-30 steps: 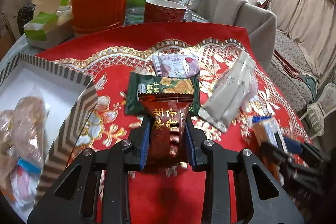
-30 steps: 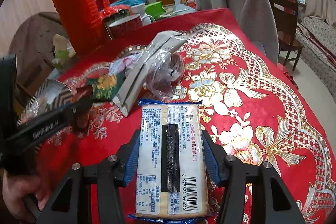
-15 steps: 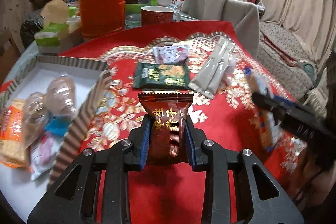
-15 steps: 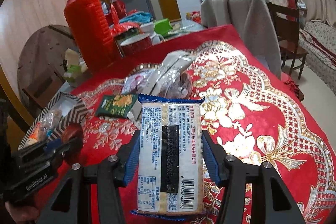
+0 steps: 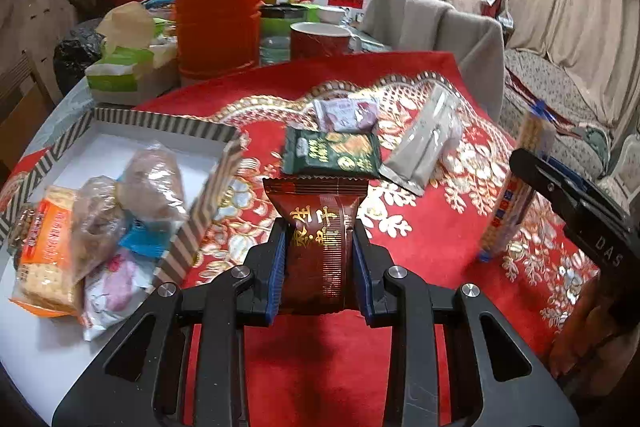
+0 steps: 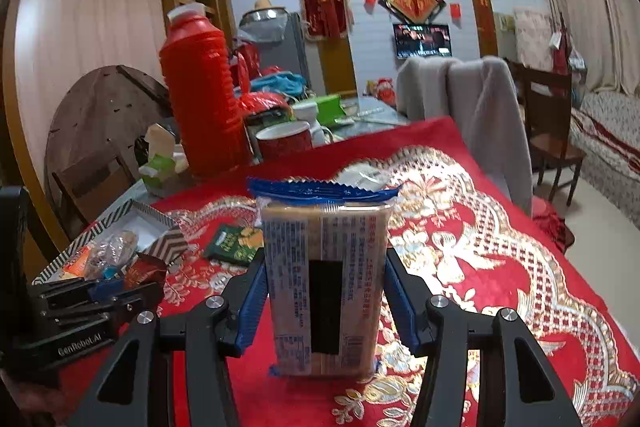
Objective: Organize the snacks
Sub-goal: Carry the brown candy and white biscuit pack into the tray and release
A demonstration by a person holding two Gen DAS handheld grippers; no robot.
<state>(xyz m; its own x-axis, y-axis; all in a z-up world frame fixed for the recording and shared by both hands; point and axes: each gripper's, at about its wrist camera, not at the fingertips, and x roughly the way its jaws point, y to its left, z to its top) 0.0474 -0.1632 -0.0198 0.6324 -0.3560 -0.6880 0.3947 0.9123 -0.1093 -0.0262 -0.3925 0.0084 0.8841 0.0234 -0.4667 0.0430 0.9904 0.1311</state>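
Note:
My left gripper [image 5: 319, 259] is shut on a dark red snack packet [image 5: 318, 227] with gold characters, held above the red cloth just right of the striped box [image 5: 208, 183]. The box holds several snacks, among them an orange cracker pack [image 5: 46, 247]. My right gripper [image 6: 324, 291] is shut on a blue-edged cracker pack [image 6: 324, 267], held upright above the cloth; it also shows in the left wrist view [image 5: 520, 187]. A green packet [image 5: 332, 151], a purple-white packet [image 5: 347, 113] and a grey-clear packet [image 5: 428, 143] lie on the cloth.
A tall red jug [image 6: 200, 99], a red mug [image 6: 285, 142] and a green tissue box [image 5: 124, 71] stand at the table's far side. A chair draped in grey cloth [image 6: 472, 107] stands behind the table. The table edge falls off at right.
Both grippers have lifted and pulled back with their packs. The left one has shifted left, so more of the box shows. The right pack has tilted upright.

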